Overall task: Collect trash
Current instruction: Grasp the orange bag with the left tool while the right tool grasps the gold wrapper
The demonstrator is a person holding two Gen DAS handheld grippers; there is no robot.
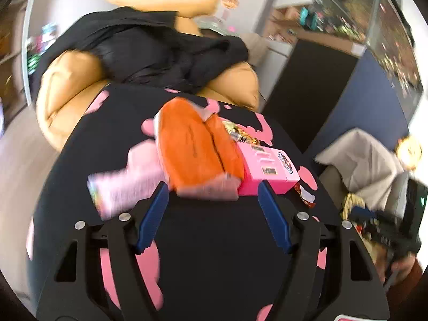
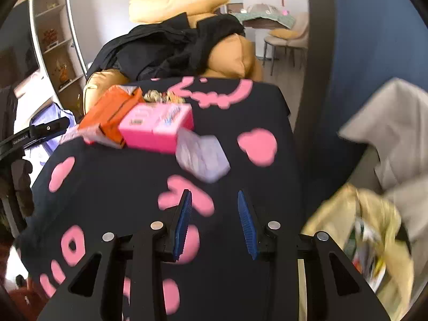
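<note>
While both claws hang spread and empty — left claw (image 1: 214,187), right claw (image 2: 214,195) — an orange packet (image 1: 192,147), pink box (image 1: 264,171) and pale wrapper (image 2: 200,157) lie mid-frame on the counter (image 2: 128,176).

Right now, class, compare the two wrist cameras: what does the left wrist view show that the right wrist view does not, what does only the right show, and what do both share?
Only the left wrist view shows the pale pink wrapper left of the orange packet, and the left claw, open and empty.

Only the right wrist view shows the lilac packet in front of the pink box, the shelves, and the right claw, open and empty.

Both show the orange packet, pink box, black cloth with pink shapes, tan armchair and black clothing.
</note>
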